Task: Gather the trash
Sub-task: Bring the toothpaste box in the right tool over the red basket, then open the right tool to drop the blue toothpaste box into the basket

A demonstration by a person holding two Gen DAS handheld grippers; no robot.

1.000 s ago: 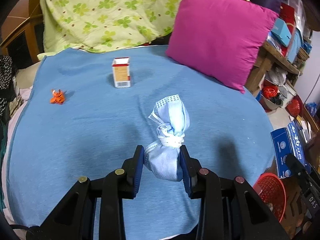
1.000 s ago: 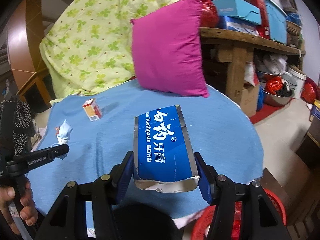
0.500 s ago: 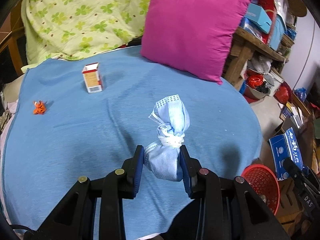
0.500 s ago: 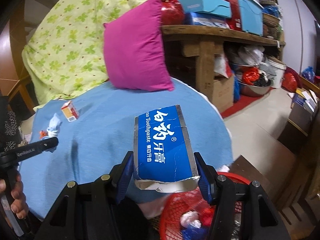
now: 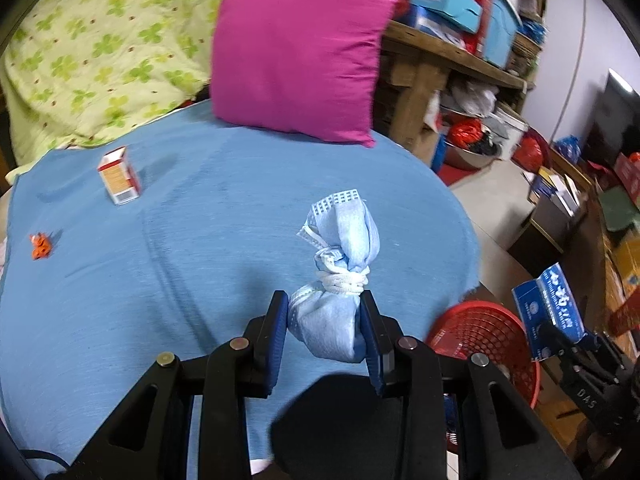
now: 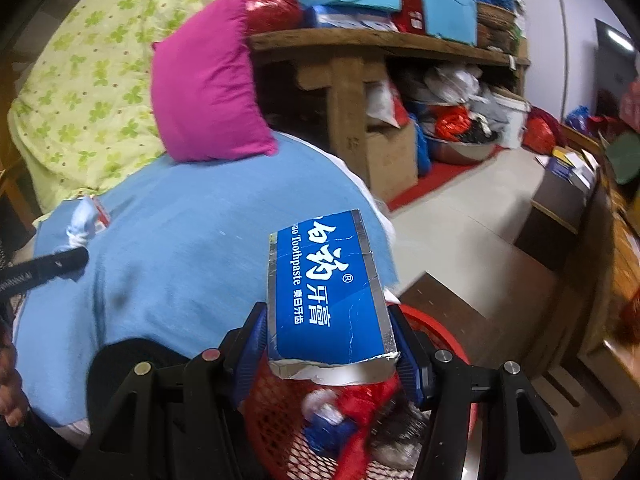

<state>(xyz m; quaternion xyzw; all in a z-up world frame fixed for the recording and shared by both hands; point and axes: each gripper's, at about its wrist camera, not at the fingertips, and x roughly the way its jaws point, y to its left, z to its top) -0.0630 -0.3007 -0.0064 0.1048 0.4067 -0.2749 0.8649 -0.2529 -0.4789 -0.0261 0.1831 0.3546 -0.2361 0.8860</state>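
My left gripper (image 5: 325, 320) is shut on a knotted blue face mask (image 5: 340, 272) and holds it above the blue-covered bed near its front edge. My right gripper (image 6: 330, 344) is shut on a blue toothpaste box (image 6: 326, 292) and holds it directly above a red mesh trash basket (image 6: 448, 336) on the floor. The basket (image 5: 480, 336) also shows at lower right in the left wrist view, with the toothpaste box (image 5: 548, 304) over its right rim. The basket holds several pieces of trash (image 6: 340, 420).
A small red-and-white carton (image 5: 119, 176) and an orange scrap (image 5: 40, 245) lie on the blue sheet (image 5: 200, 240). A magenta pillow (image 5: 296, 48) leans at the back. A cluttered wooden shelf (image 6: 380, 44) and boxes line the right side.
Both grippers swung right toward the bed's edge. The right gripper carried the toothpaste box from above the sheet to above the red basket. Both grips are unchanged.
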